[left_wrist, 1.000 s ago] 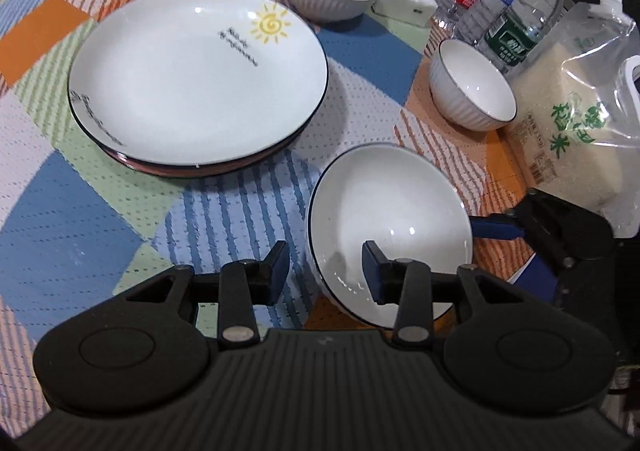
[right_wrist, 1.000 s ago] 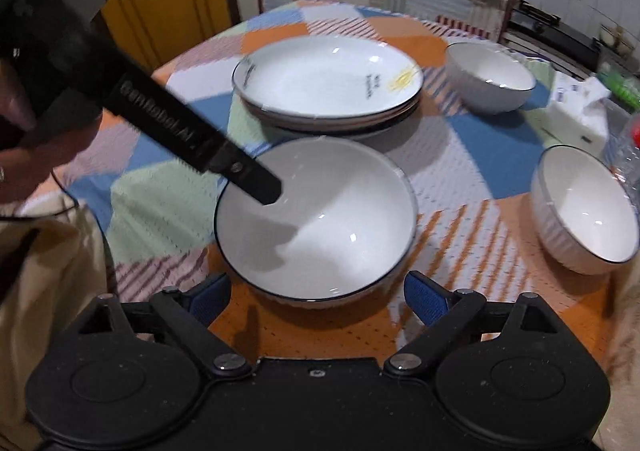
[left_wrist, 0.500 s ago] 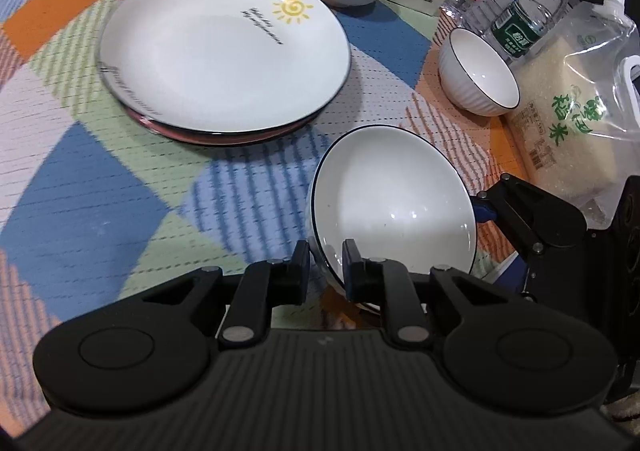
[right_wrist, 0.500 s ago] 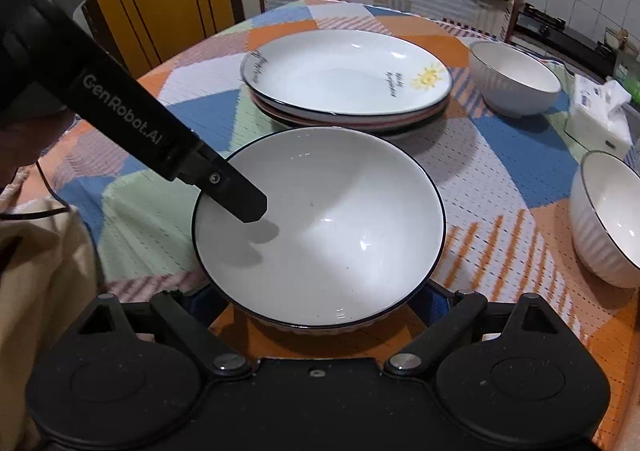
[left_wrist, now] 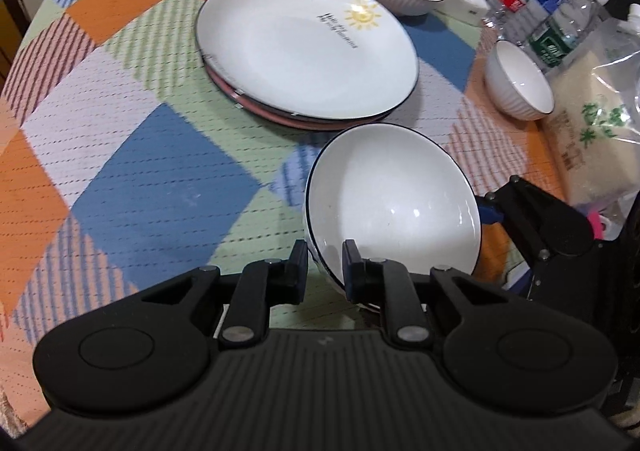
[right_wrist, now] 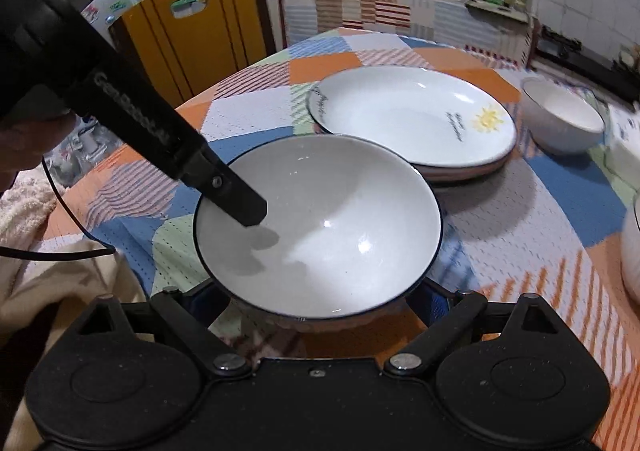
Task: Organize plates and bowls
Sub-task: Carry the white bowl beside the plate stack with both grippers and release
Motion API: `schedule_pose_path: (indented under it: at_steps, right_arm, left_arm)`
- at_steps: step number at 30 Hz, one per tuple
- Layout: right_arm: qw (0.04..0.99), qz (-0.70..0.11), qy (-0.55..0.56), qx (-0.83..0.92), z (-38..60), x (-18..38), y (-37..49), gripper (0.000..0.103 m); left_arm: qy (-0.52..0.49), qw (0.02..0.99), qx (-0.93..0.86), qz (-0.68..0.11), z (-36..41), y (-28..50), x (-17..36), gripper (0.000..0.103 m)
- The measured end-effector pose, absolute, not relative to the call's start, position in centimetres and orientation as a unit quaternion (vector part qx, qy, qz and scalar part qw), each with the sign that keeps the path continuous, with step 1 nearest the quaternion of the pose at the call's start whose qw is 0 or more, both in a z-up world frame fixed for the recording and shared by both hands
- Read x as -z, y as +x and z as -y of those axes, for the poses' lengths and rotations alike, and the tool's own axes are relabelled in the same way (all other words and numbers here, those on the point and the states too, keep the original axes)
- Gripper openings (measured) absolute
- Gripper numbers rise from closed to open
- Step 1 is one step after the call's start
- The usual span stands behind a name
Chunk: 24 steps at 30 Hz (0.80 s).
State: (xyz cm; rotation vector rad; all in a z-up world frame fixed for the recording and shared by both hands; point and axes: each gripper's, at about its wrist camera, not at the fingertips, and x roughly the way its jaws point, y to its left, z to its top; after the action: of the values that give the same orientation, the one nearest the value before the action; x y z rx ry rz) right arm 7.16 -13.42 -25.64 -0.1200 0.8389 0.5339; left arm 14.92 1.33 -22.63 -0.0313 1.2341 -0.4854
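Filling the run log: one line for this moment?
left tongs: shut on deep plate rim | right tongs: cradling it underneath | plate stack: beyond, apart

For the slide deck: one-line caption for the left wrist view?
Left gripper pinches the rim of a white bowl beside stacked plates.

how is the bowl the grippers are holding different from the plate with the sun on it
The held bowl is deep and plain white inside; the sun plate is shallow, with a yellow sun and script. The bowl is pinched at its rim by the left gripper, tilted off the tablecloth; the plate lies flat atop a stack. Both are white with dark rims.
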Motion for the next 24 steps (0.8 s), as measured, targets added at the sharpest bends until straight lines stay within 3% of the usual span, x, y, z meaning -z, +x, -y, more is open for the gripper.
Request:
schedule_pose_path:
  at_steps: [16, 24]
  right_arm:
    - [0.880, -0.406, -0.074, -0.235, 12.7, 27.3, 6.3, 0.096]
    - [0.898, -0.397, -0.046, -0.183, 17.1, 24.9, 4.0, 0.096]
  left_arm:
    - [-0.033, 0.782, 0.214, -0.585, -2.1, 14.9, 24.3, 0.017]
    - [-0.031, 0.795, 0.208, -0.569, -2.4, 14.2, 21.9, 0.020]
